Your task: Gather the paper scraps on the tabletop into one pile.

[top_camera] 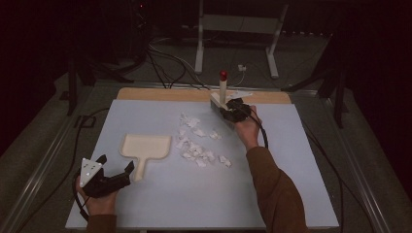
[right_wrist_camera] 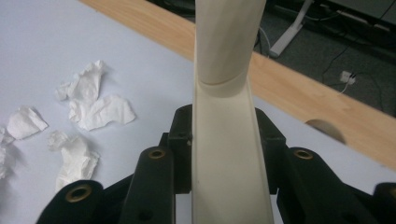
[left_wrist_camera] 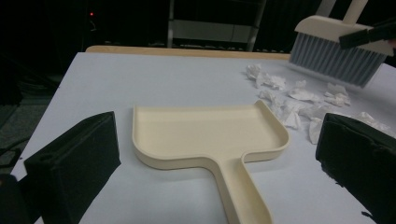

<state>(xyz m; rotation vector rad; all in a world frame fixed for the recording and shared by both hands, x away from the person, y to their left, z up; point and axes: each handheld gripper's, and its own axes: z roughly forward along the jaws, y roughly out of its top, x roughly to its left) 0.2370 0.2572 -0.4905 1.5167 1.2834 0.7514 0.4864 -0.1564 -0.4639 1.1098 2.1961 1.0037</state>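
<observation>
right tool [top_camera: 228,110] clamped on brush [top_camera: 222,92]

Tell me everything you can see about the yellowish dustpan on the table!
The dustpan is cream-coloured and looks like smooth plastic. It has a shallow, flat tray with a low raised rim on three sides and rounded corners, plus a long flat handle pointing toward the person. It lies flat on the pale table, empty, with nothing inside. The crumpled paper scraps sit just beside it. The left gripper is open, its jaws on either side of the handle, not gripping it.
</observation>
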